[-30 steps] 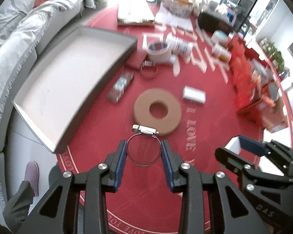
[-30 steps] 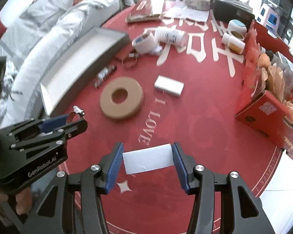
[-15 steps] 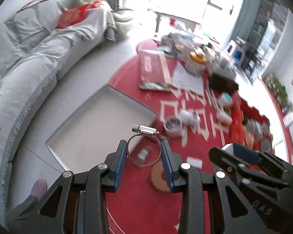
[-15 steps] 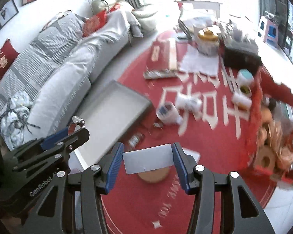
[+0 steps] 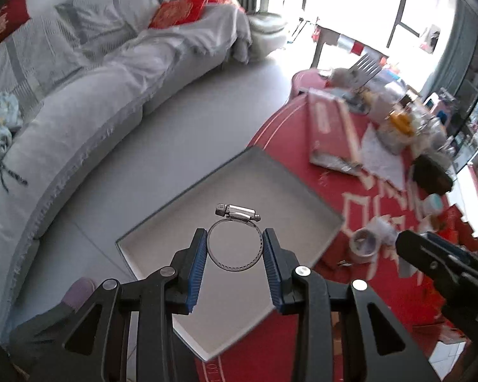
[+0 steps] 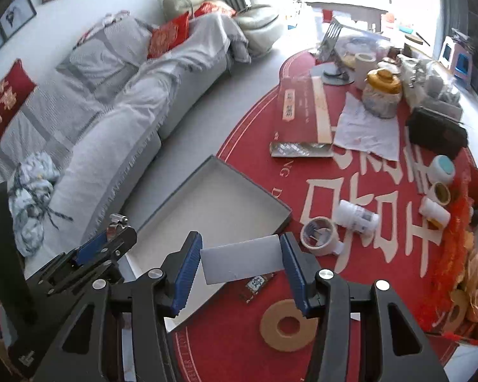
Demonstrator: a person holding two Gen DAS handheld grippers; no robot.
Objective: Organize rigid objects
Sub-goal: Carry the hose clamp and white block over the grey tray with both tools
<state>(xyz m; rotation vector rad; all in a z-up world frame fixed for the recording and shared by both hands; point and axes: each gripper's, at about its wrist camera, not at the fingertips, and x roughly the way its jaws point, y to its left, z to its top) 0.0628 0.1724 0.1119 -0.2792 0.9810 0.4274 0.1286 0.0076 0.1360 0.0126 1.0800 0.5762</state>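
We see a long grey sofa (image 6: 118, 121) curving along the left of the room, with red cushions (image 6: 169, 35) on it. Beside it a round red rug (image 6: 350, 238) with large white characters covers the floor and carries nearly everything else.

At the rug's left edge, partly over the bare grey floor, lies a shallow grey tray (image 6: 213, 210) with a pale inside. Toward the rug's far edge sits a flat red gift box (image 6: 299, 117), with white paper (image 6: 369, 130) just beside it and a black case (image 6: 436, 130) further right.

Near the tray's right corner lie a roll of tape (image 6: 318, 232) and a white bottle (image 6: 357, 216) on its side, close together. Toward the rug's near edge lies a brown cardboard ring (image 6: 288, 324), and a small red tile (image 6: 256, 285) lies just beyond it.

Our left tool (image 5: 234, 251) is clamped on a metal hose clamp (image 5: 234, 245), the blue pads pressing the band's two sides, the screw housing pointing away from us. It hangs in the air above the tray's inside.

Our right tool (image 6: 240, 264) grips a white card-like block (image 6: 240, 264) by its two short ends, held above the tray's near corner. The left tool (image 6: 102, 248) shows at the left of this view, with the clamp's screw at its tip.
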